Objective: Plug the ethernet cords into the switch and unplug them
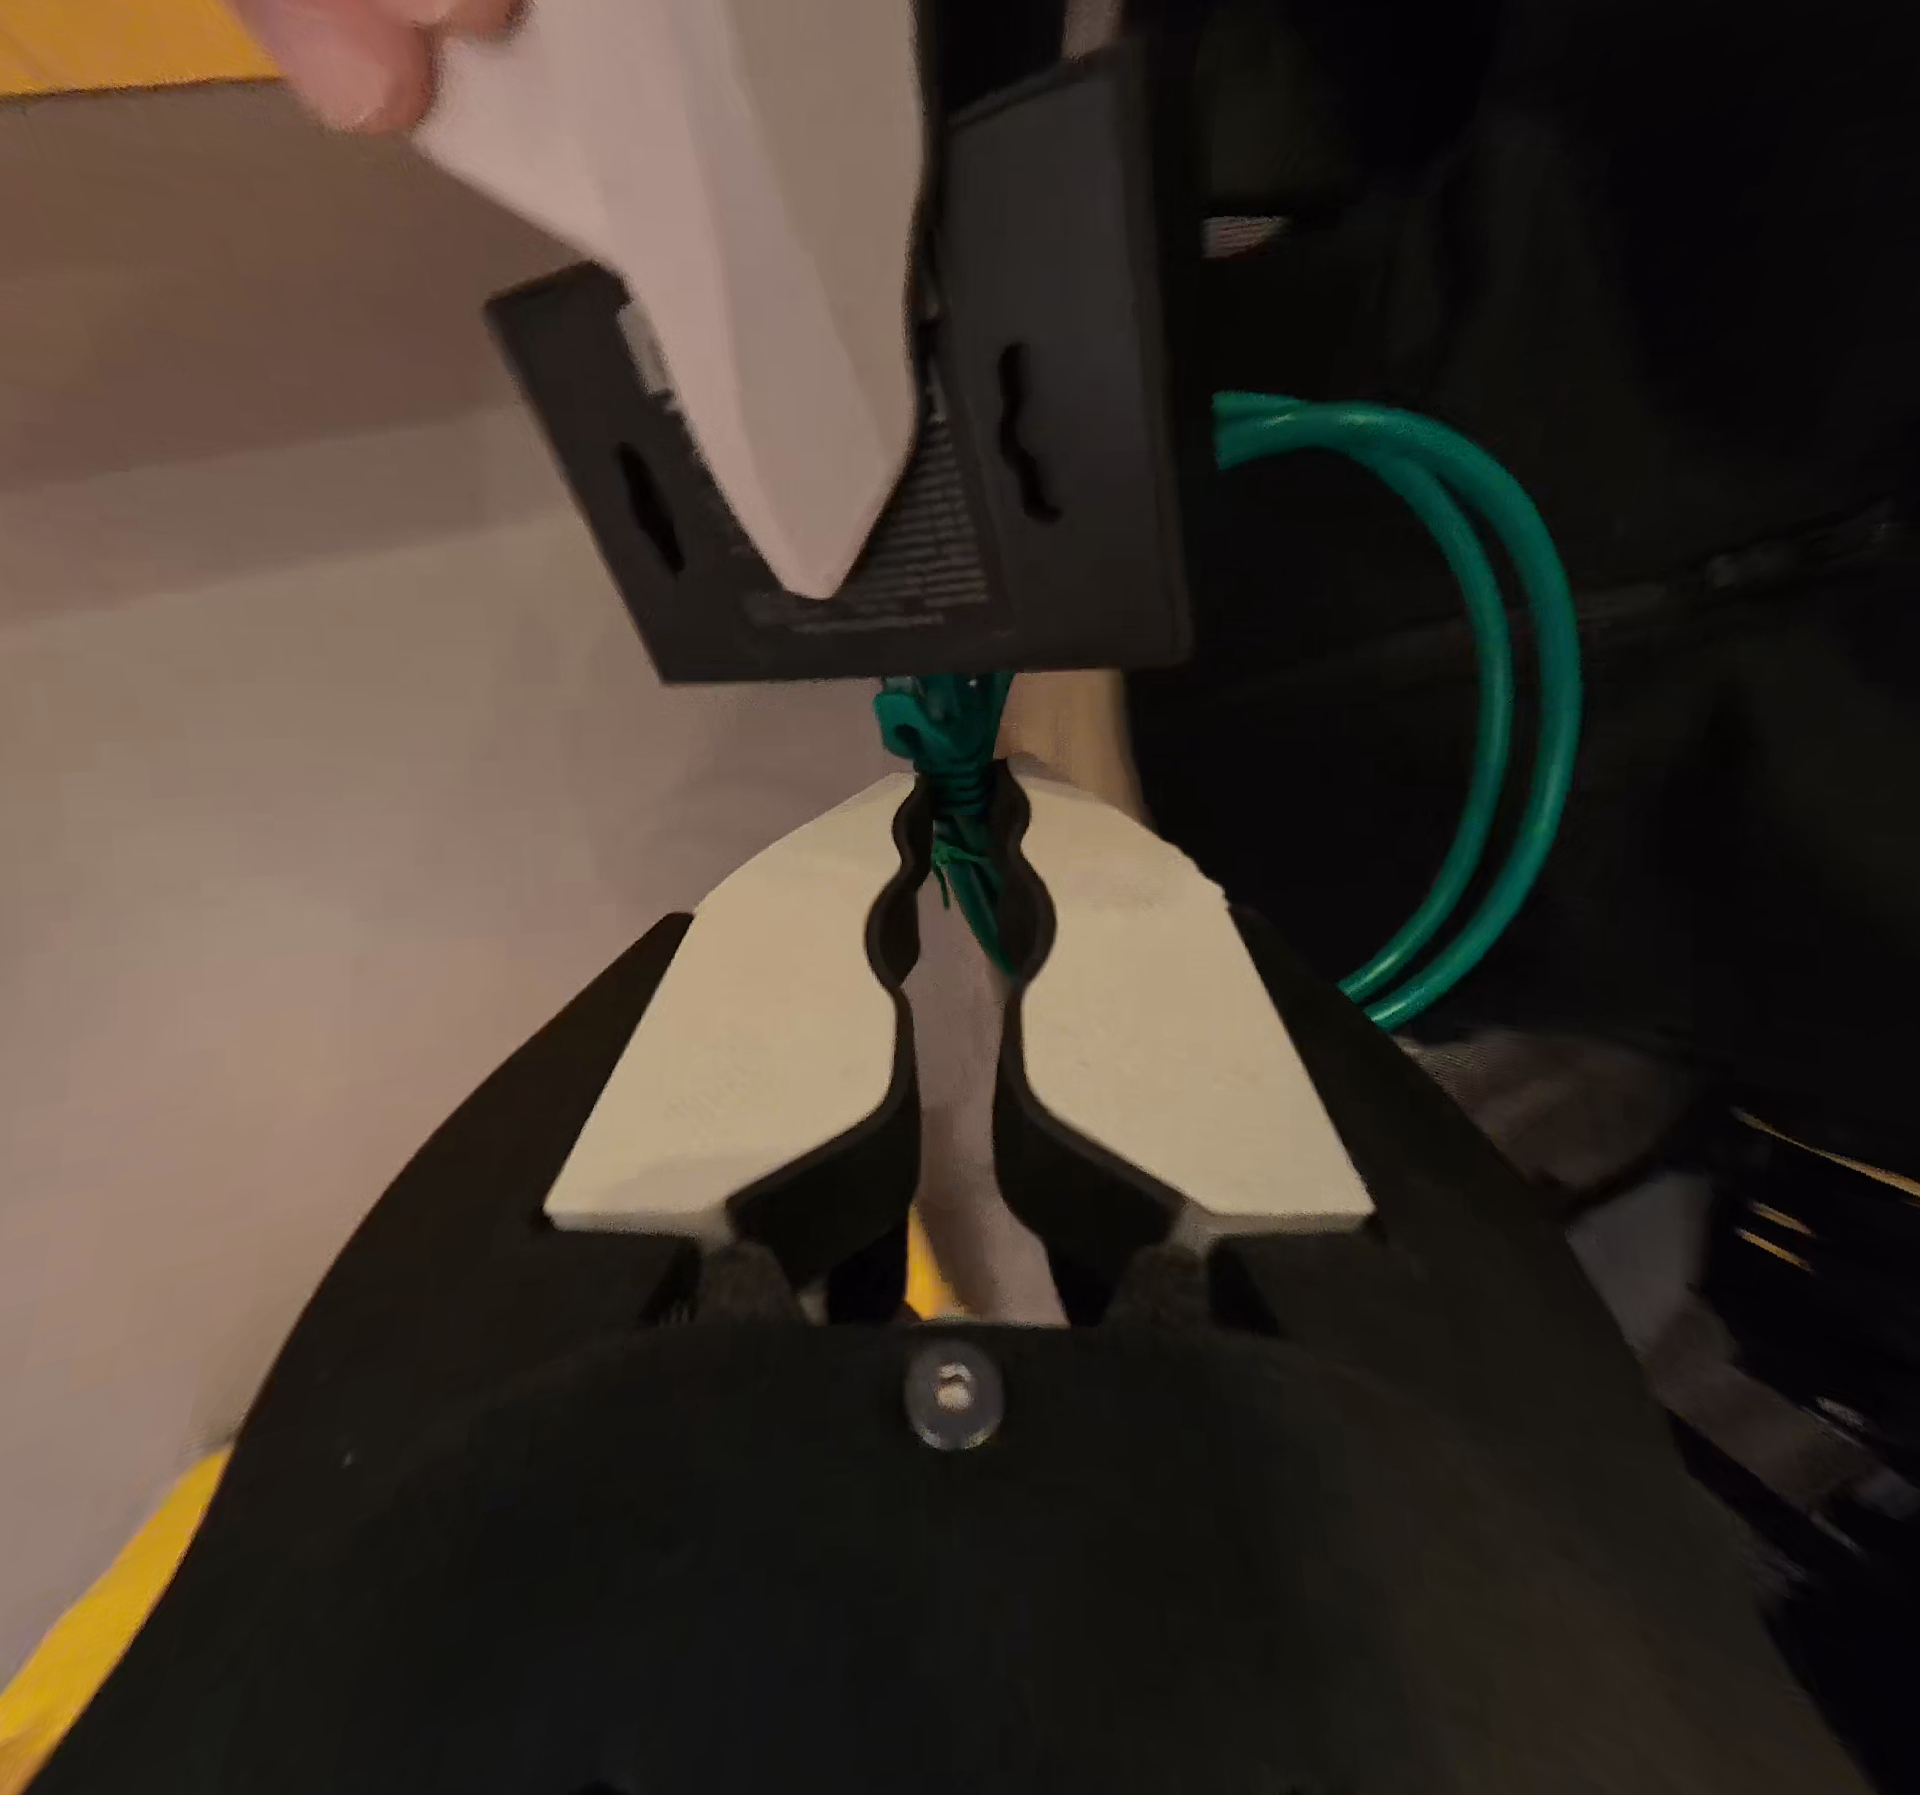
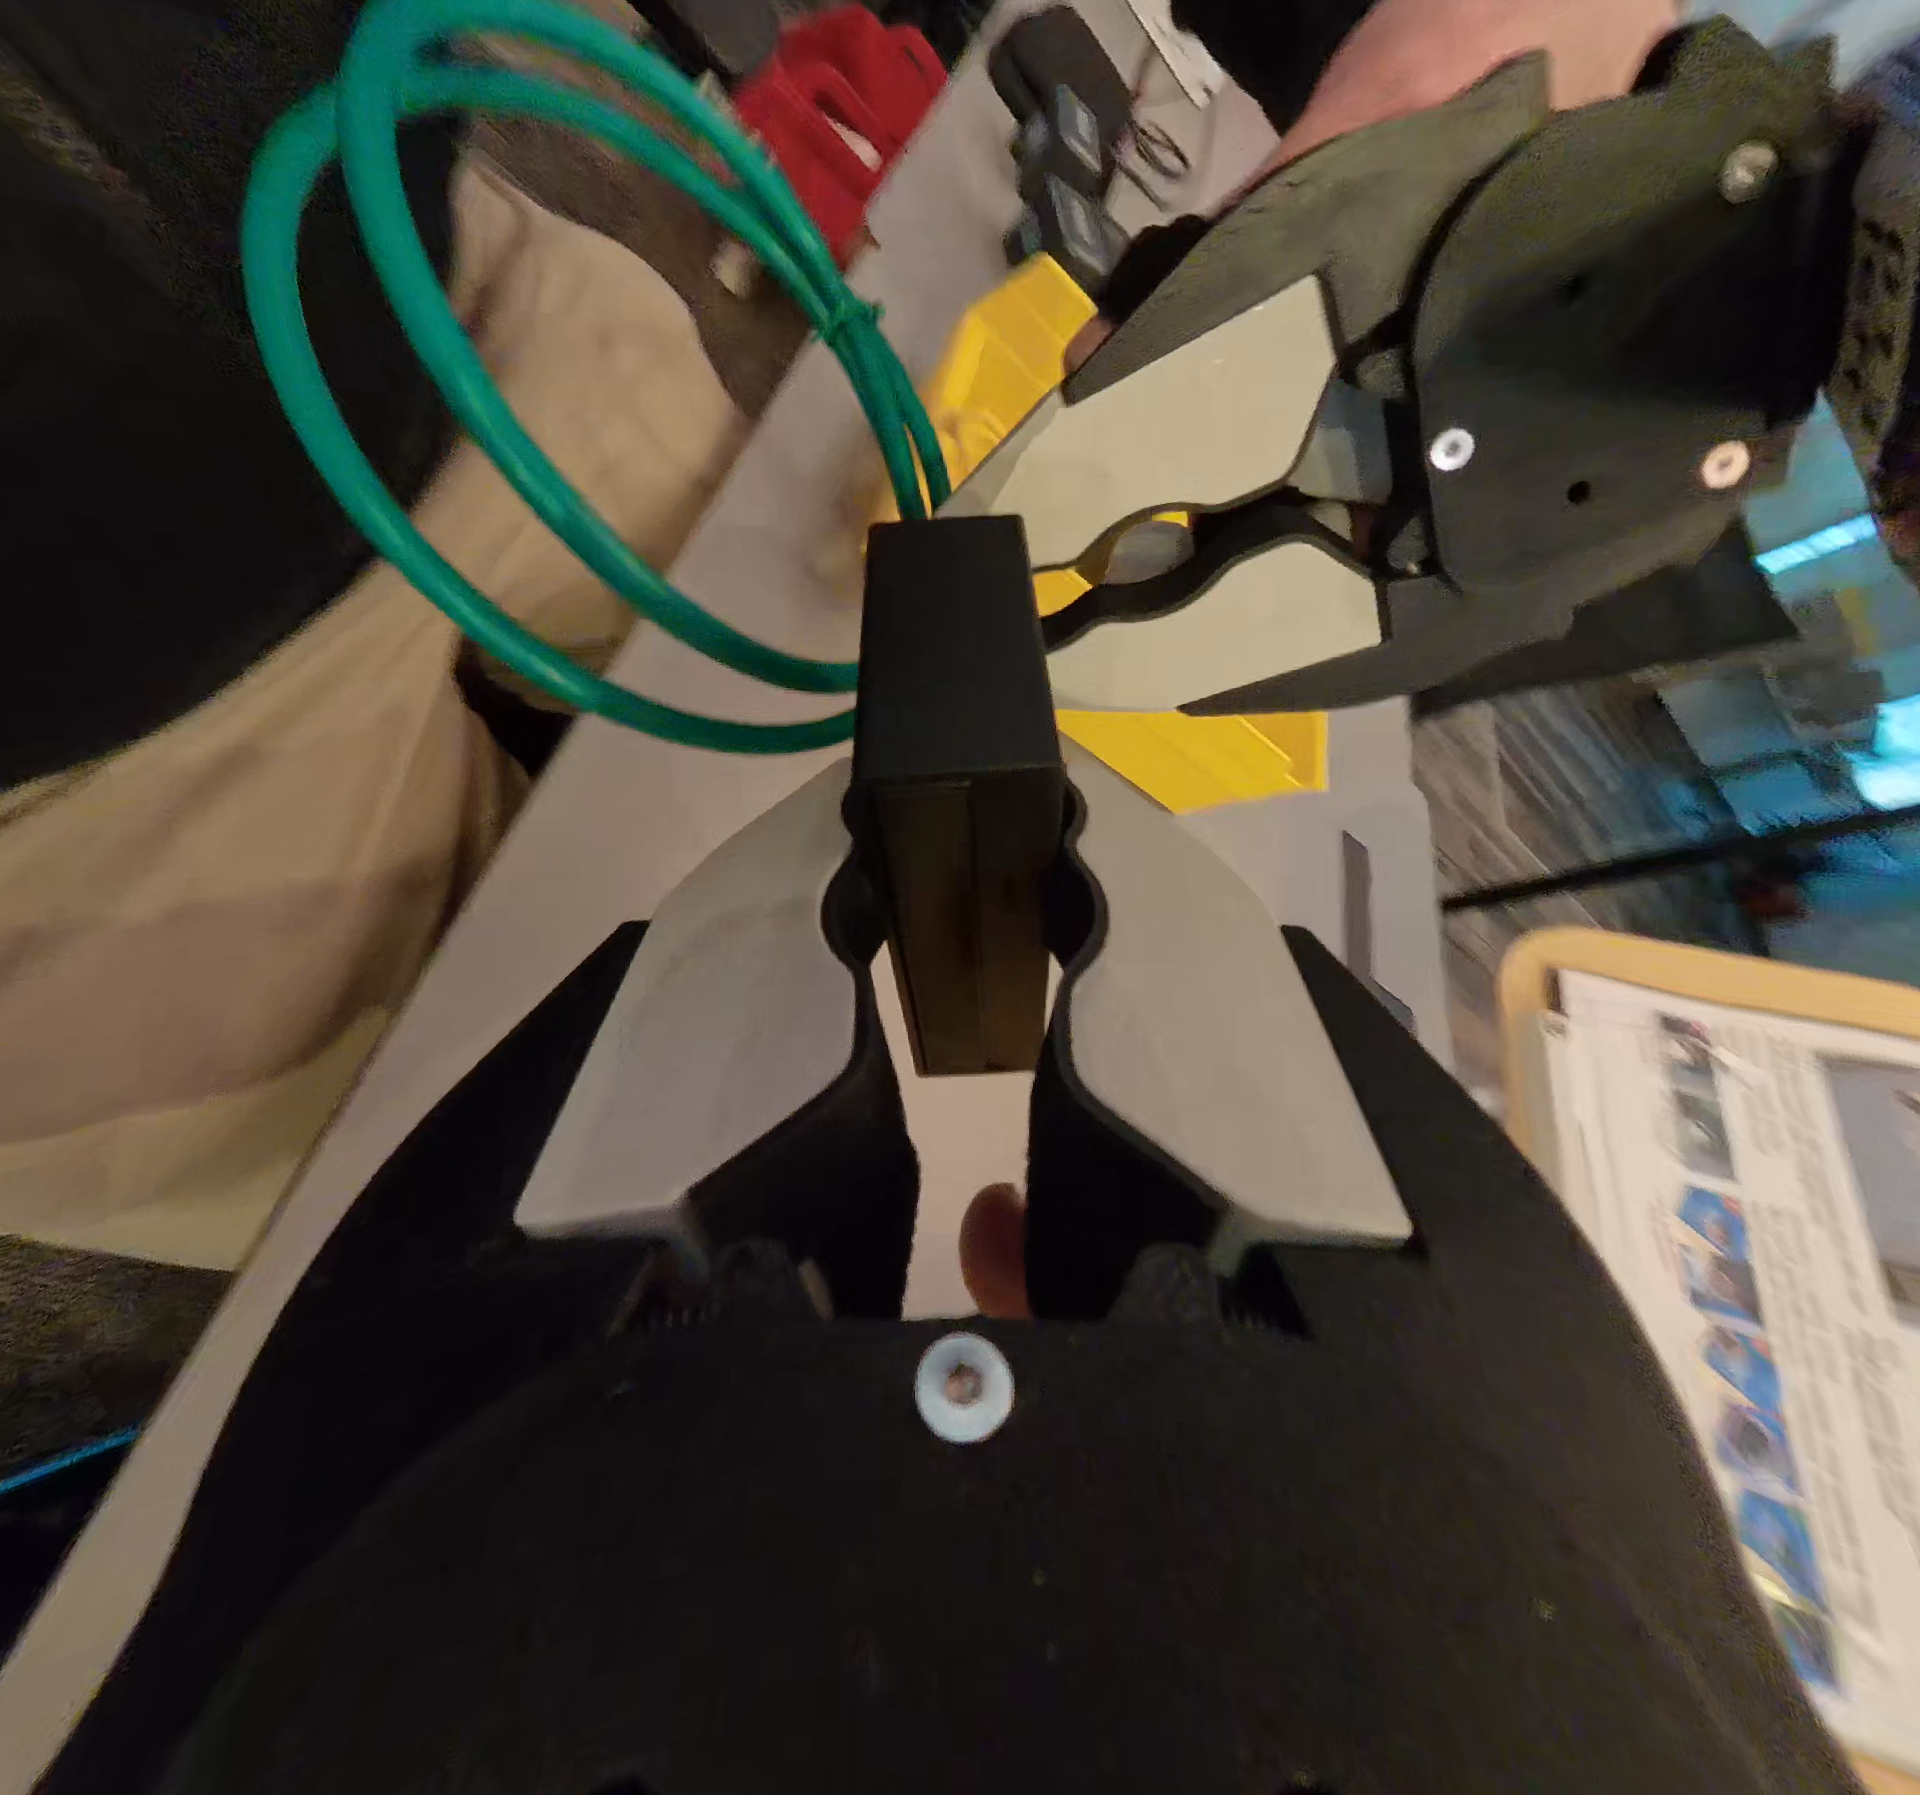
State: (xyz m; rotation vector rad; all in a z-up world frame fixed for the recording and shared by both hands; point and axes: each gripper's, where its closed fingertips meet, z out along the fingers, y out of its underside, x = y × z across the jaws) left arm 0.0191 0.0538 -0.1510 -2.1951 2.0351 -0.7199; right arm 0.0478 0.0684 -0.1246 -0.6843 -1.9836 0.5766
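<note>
A black network switch (image 1: 1049, 498) hangs in the air in the left wrist view, held by the right gripper whose white finger (image 1: 748, 311) lies across its underside. My left gripper (image 1: 961, 810) is shut on green ethernet cords (image 1: 961, 789) right below the switch's edge. More green cord (image 1: 1507, 706) loops out to the right. In the right wrist view my right gripper (image 2: 961, 831) is shut on the switch (image 2: 951, 665), held edge-on. The green cords (image 2: 436, 457) loop to the left. The left gripper (image 2: 1049, 540) meets the switch from the right.
A grey table (image 2: 665, 810) runs under the grippers. On it are a yellow bin (image 2: 1195, 748), a red object (image 2: 831, 104) and dark gadgets (image 2: 1060, 114) farther back. A printed sheet on a wooden board (image 2: 1745, 1278) lies at right. A person's hand (image 2: 1455, 10) holds the left gripper. Across from one pair of fingers to the other is roughly 4 cm.
</note>
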